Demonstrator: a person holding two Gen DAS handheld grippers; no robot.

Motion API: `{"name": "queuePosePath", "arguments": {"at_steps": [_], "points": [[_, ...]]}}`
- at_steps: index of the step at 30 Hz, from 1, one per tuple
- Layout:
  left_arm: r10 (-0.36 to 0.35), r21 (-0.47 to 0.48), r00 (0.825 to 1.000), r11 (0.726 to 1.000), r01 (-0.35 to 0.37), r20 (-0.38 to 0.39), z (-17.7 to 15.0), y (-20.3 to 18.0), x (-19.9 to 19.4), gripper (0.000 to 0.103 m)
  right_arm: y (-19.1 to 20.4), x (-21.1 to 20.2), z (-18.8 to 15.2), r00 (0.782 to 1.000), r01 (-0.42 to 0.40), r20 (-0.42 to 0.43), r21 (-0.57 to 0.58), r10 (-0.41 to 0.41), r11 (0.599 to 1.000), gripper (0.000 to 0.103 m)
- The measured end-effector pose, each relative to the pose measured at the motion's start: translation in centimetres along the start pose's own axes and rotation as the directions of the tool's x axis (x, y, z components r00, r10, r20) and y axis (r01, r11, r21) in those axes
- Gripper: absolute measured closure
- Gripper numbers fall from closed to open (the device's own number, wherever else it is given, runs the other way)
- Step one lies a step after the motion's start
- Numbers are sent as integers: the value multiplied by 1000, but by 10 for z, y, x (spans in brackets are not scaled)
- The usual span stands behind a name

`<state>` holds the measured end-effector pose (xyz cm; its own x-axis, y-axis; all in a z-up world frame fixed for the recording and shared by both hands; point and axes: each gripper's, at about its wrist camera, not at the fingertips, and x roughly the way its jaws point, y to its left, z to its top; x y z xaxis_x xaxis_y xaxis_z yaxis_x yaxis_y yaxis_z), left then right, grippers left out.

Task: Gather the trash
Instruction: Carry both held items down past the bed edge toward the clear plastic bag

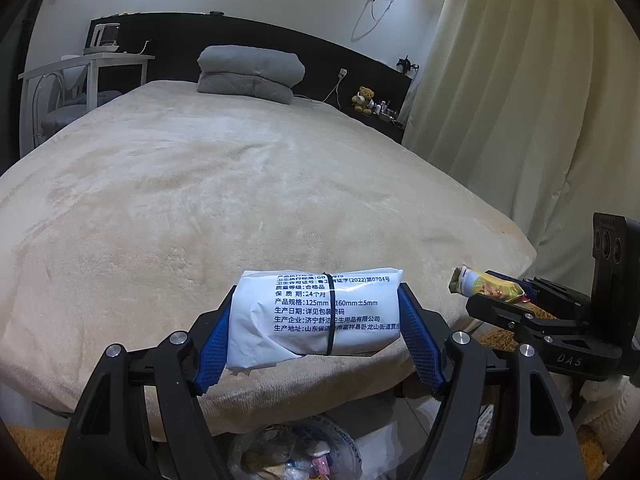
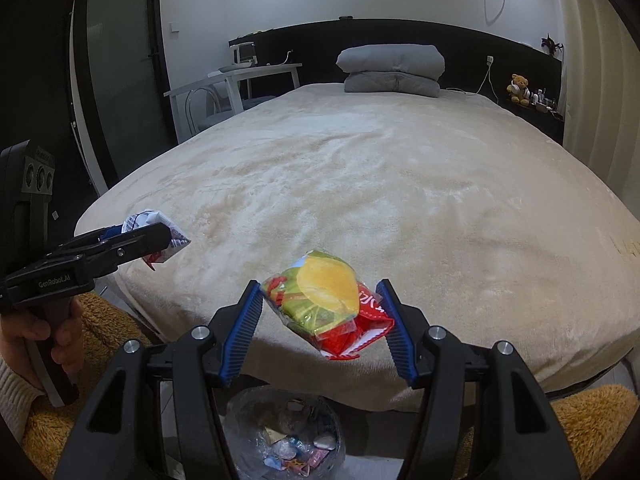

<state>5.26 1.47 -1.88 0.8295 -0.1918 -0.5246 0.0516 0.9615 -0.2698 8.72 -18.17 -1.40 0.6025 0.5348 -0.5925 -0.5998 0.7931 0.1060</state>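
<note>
My left gripper [image 1: 318, 320] is shut on a white tissue packet [image 1: 316, 314] with blue Chinese print and a black band, held at the foot edge of the bed. My right gripper [image 2: 320, 310] is shut on a crumpled red, green and yellow chip bag [image 2: 330, 304], held above the bed's foot edge. Each gripper shows in the other view: the left gripper [image 2: 160, 236] with its packet, the right gripper [image 1: 480, 300] with the chip bag [image 1: 486, 286]. A trash bin [image 2: 280, 436] lined with clear plastic, holding several wrappers, sits on the floor below both grippers; it also shows in the left wrist view [image 1: 296, 452].
A beige bed [image 1: 240, 200] fills the view, with a folded grey duvet [image 1: 250, 74] at its head. A white desk and chair [image 1: 80, 76] stand left, curtains [image 1: 520, 100] right. A teddy bear [image 1: 363, 99] sits on the side shelf. An orange rug [image 2: 100, 332] lies on the floor.
</note>
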Motion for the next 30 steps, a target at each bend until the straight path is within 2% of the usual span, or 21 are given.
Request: {"name": "queuePosePath", "arguments": {"at_steps": [6, 11, 15, 19, 23, 26, 30], "points": [[-22, 10, 999, 1000, 23, -48, -20, -10, 0, 30, 2, -4, -17, 999, -20, -31, -9, 20, 1000, 44], [-53, -26, 993, 998, 51, -101, -40, -10, 1, 30, 6, 2, -29, 994, -64, -89, -6, 63, 998, 44], [-77, -71, 986, 995, 67, -149, -55, -8, 5, 30, 10, 11, -38, 984, -105, -146, 8, 105, 994, 44], [-66, -101, 982, 994, 49, -175, -64, -6, 8, 30, 10, 22, -45, 965, -159, -204, 52, 167, 986, 44], [-78, -110, 979, 992, 57, -191, -68, -7, 7, 30, 16, 30, -51, 951, -180, -246, 55, 188, 982, 44], [-100, -166, 968, 984, 62, -230, -76, -2, 14, 30, 18, 37, -57, 936, -198, -282, 68, 209, 978, 44], [-151, -272, 941, 960, 67, -303, -92, 7, 27, 30, 19, 47, -66, 918, -209, -329, 76, 223, 975, 44]]}}
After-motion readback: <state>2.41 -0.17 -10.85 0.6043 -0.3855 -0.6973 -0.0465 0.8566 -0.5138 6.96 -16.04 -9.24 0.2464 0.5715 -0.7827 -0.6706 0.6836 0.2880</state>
